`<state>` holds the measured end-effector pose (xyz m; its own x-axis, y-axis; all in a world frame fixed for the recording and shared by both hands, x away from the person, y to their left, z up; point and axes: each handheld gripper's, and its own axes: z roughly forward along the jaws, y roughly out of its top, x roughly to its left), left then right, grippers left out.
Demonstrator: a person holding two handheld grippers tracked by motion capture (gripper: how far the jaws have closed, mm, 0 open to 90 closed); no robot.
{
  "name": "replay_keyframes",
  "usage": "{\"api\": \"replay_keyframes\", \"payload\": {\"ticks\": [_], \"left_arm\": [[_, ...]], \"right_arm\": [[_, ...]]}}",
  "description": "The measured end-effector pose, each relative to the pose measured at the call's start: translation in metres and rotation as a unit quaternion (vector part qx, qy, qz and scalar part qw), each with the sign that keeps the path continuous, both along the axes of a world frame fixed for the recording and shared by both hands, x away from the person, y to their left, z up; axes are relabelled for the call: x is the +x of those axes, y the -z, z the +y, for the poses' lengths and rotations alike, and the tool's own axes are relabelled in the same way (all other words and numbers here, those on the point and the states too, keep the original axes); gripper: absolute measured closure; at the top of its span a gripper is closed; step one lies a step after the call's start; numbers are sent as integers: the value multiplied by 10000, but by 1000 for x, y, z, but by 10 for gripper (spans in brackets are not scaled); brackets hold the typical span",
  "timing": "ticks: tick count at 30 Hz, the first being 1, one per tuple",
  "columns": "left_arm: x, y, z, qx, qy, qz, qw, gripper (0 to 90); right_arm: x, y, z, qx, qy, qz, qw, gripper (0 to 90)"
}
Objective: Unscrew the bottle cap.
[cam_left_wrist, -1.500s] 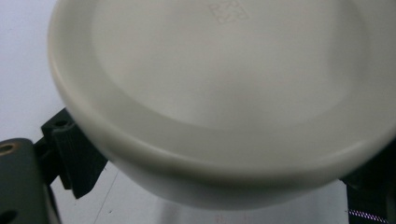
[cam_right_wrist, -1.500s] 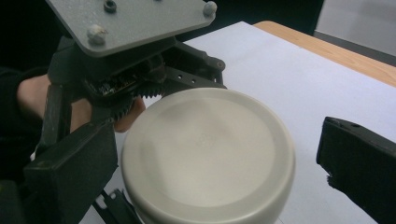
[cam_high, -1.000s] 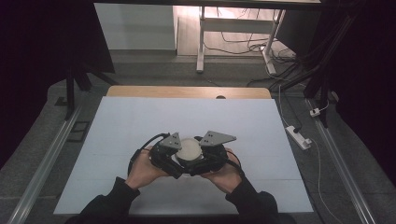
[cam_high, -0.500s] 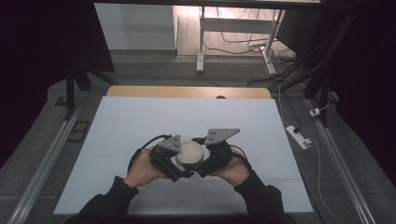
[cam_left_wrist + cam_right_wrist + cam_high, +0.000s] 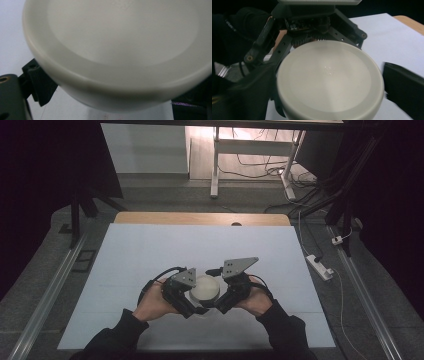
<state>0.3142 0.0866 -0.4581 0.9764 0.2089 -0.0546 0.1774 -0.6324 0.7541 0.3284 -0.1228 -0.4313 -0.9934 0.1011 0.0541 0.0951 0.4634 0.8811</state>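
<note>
Raised slightly since before, right tool [image 5: 220, 302] view reveals lid [image 5: 329, 82] top.

White table [image 5: 150, 250], power strip [image 5: 320, 265] on floor, desk legs [image 5: 216, 165].

Your round white lid [image 5: 120, 50] runs off the top and right edges of the left gripper view; its underside stays hidden from you everywhere.
</note>
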Motion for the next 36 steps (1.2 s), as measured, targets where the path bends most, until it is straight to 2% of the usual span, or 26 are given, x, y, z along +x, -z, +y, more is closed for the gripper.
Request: {"api": "replay_keyframes", "payload": {"ticks": [2, 3, 4, 8, 11, 14, 16, 21, 25, 27, 31, 32, 36], "left_arm": [[1, -1, 2, -17, -90, -20, 10000, 76], [1, -1, 2, -17, -90, -20, 10000, 76], [2, -2, 3, -23, -239, -25, 9997, 76], [3, -3, 5, -3, -544, -35, 9985, 76], [3, -3, 5, 66, -749, -75, 9971, 76], [3, -3, 4, 36, -888, -41, 9960, 76], [2, -3, 3, 61, -903, -67, 9959, 76], [1, -4, 1, 82, -861, -83, 9962, 76], [1, -4, 2, 66, -787, -51, 9969, 76], [2, -4, 2, 88, -707, -62, 9974, 76], [2, -3, 4, 60, -518, -43, 9986, 76], [2, -3, 4, 37, -377, -13, 9993, 76], [1, -4, 5, 13, -139, -9, 9999, 76]], "right_arm": [[-2, -6, -1, 150, 205, 41, 9997, 0], [-2, -6, -1, 150, 205, 41, 9997, 0], [-4, -10, -3, 214, 555, -34, 9982, 0], [-7, -11, -2, 243, 1141, -40, 9932, 0], [-10, -9, 2, 175, 1445, -42, 9893, 0], [-13, -6, 9, 39, 1737, -66, 9848, 0], [-14, -3, 13, 2, 1848, -55, 9828, 0], [-15, 0, 16, 55, 1869, -58, 9823, 0], [-18, 1, 17, 85, 1767, -111, 9842, 63], [-18, 1, 18, 32, 1670, -180, 9858, 65], [-16, 0, 16, -23, 1411, -134, 9899, 67], [-16, 0, 15, -26, 1283, -131, 9916, 67], [-12, -1, 10, 47, 904, -16, 9959, 68]]}}
